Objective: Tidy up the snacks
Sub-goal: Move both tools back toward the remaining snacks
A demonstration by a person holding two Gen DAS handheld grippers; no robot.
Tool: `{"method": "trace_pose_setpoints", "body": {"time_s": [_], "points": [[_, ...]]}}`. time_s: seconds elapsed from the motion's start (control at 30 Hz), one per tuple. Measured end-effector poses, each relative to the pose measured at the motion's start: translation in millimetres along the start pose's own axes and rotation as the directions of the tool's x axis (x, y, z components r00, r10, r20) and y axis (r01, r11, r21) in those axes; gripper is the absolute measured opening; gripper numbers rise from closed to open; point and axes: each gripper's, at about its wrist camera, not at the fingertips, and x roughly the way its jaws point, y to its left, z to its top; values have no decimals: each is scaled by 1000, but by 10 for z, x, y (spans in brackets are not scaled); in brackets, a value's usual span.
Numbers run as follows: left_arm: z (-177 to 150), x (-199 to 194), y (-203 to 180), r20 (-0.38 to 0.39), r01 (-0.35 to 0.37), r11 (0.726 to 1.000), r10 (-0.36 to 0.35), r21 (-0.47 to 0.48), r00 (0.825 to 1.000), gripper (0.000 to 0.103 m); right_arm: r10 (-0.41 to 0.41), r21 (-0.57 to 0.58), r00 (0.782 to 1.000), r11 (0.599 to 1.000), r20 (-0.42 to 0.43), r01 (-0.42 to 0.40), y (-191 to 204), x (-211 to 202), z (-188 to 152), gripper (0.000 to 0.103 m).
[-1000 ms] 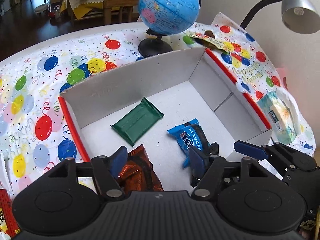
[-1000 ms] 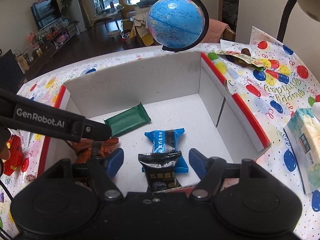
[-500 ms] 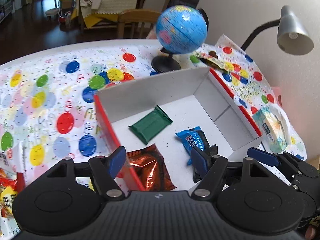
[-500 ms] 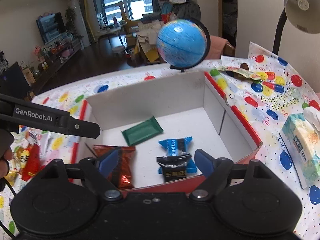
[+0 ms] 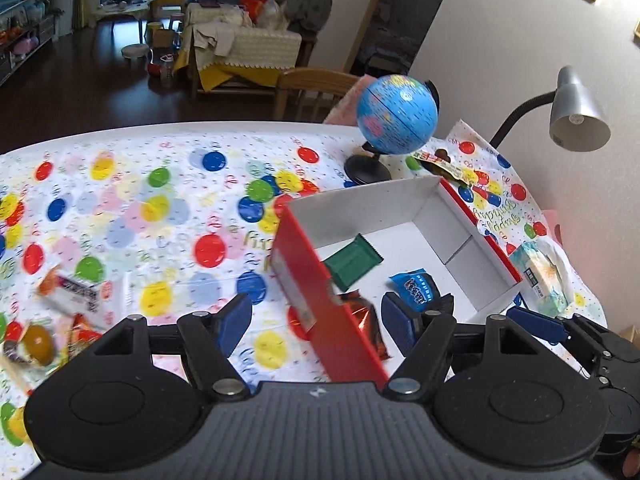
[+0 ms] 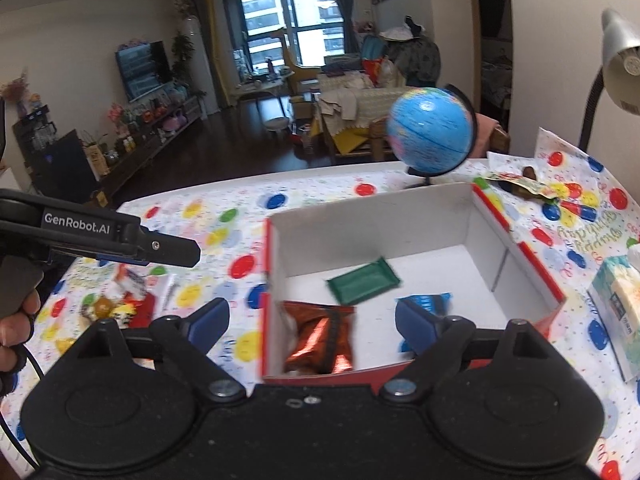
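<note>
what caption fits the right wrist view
Open right gripper above a red-and-white box holding green, orange and blue snack packets.

A lived-in home: television [image 6: 140, 66], balcony window [image 6: 296, 12], cluttered sofa [image 5: 244, 46], balloon-print tablecloth [image 5: 132, 208].

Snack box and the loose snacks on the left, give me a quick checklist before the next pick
1. Left gripper empty: ok, jaws open, nothing between them.
2. Right gripper empty: ok, its jaws have just been opening, nothing held.
3. Snacks lying inside the box: ok, green bar, orange packet and blue packet rest on its floor.
4. Room left in the box: ok, far end bare.
5. Loose snacks remaining on the tablecloth: ok, pile visible left of the box.
6. Which snack is easiest to grab: cannot tell, pile blurred.
</note>
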Motion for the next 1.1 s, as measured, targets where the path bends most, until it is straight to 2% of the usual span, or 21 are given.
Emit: {"method": "trace_pose_setpoints", "body": {"time_s": [0.17, 0.33, 0.57, 0.67, 0.77, 1.1], "points": [[-143, -285, 273, 22, -25, 999, 26, -45, 999, 71, 54, -3, 999, 999, 8, -54, 313, -65, -33, 90], [-303, -561, 528, 39, -86, 995, 88, -54, 995, 71, 91, -19, 996, 996, 11, -90, 652, -129, -91, 90], [-507, -905, 909, 63, -115, 991, 120, -73, 991, 71, 131, -26, 991, 991, 1, -131, 1103, -115, -202, 91], [-622, -1015, 1108, 56, -136, 987, 141, -79, 988, 71, 141, -24, 990, 990, -9, -141, 1301, -67, -261, 91], [-736, -1114, 1337, 44, -142, 985, 147, -97, 988, 80, 152, -17, 988, 988, -20, -153, 1495, -3, -321, 93], [-1133, -1164, 1871, -28, -191, 974, 189, -119, 982, 80, 145, -48, 986, 988, -80, -149, 1979, 254, -581, 93]]}}
